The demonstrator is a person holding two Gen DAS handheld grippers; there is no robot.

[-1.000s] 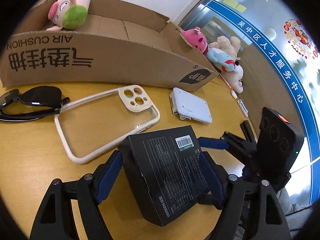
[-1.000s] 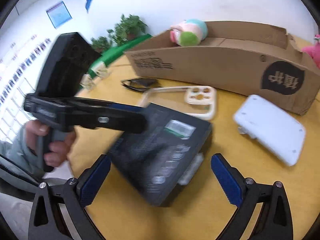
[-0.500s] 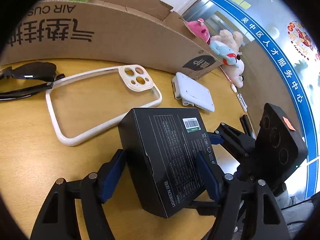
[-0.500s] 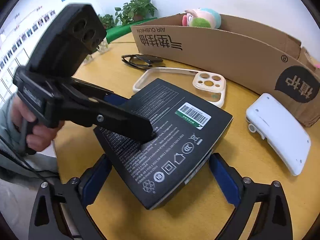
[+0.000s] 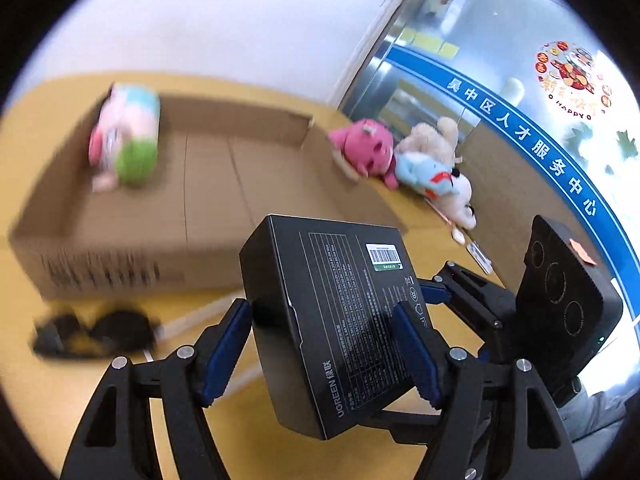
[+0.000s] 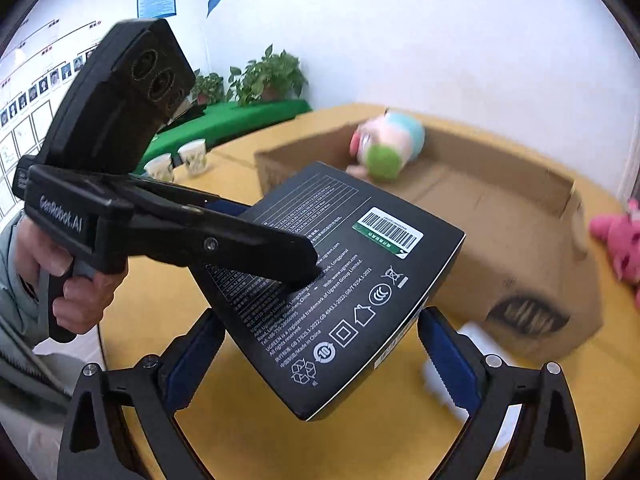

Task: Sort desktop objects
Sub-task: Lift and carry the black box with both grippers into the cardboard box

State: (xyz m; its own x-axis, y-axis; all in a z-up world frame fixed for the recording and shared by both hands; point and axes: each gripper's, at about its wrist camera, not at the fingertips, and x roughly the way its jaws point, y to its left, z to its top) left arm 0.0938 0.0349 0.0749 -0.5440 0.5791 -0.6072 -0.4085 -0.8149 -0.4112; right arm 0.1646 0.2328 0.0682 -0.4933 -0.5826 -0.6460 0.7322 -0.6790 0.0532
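Left wrist view: the left gripper point(image 5: 322, 354) pinches the black box point(image 5: 334, 316) between its blue pads, clear of the wooden table point(image 5: 32, 380), with the open cardboard box point(image 5: 208, 200) beyond.

Right wrist view: the right gripper point(image 6: 320, 354) pinches the same black box point(image 6: 340, 280) by its near corner; the left gripper point(image 6: 280, 248) clamps it from the left, held by a hand point(image 6: 76, 280).

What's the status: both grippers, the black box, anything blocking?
Left gripper and right gripper both clamp the black printed retail box, off the table. Open brown cardboard carton ahead, one plush toy inside. Nothing blocking.
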